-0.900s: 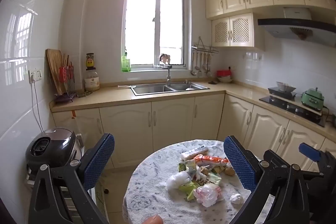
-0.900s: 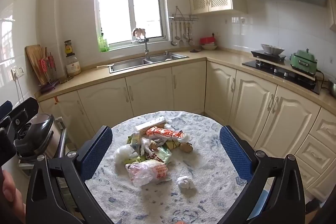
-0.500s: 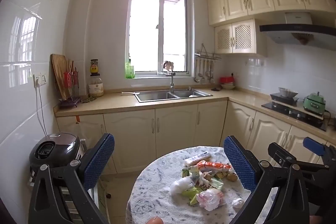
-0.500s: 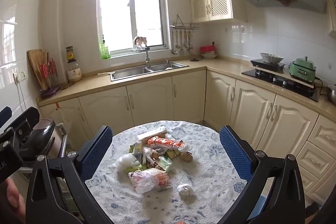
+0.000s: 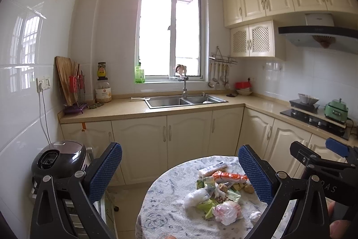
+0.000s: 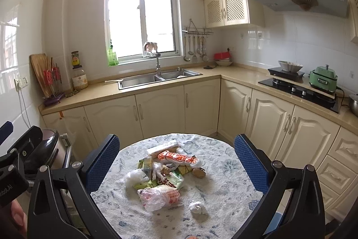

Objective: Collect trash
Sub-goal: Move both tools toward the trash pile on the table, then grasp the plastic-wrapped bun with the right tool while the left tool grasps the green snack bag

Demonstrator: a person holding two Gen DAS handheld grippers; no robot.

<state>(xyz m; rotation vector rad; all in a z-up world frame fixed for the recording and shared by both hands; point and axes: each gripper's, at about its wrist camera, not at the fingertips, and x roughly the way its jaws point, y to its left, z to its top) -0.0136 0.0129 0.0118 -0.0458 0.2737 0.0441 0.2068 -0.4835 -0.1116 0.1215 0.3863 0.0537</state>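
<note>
Both the left tool (image 5: 180,168) and the right tool (image 6: 176,159) are hanging wide open and empty above the trash pile (image 6: 164,171) lying on the round worktop (image 6: 223,183).

Partial white lettering "obot.AI" on black left gripper (image 6: 13,174) body, seen at left edge of right wrist view. Letters "DAS" on black right gripper (image 5: 329,188) body in left wrist view. Wrapper print on round counter (image 6: 223,176) trash illegible.

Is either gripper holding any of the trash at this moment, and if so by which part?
Nothing is held. The left gripper and right gripper are both open and empty, above the trash pile on the round table.
</note>
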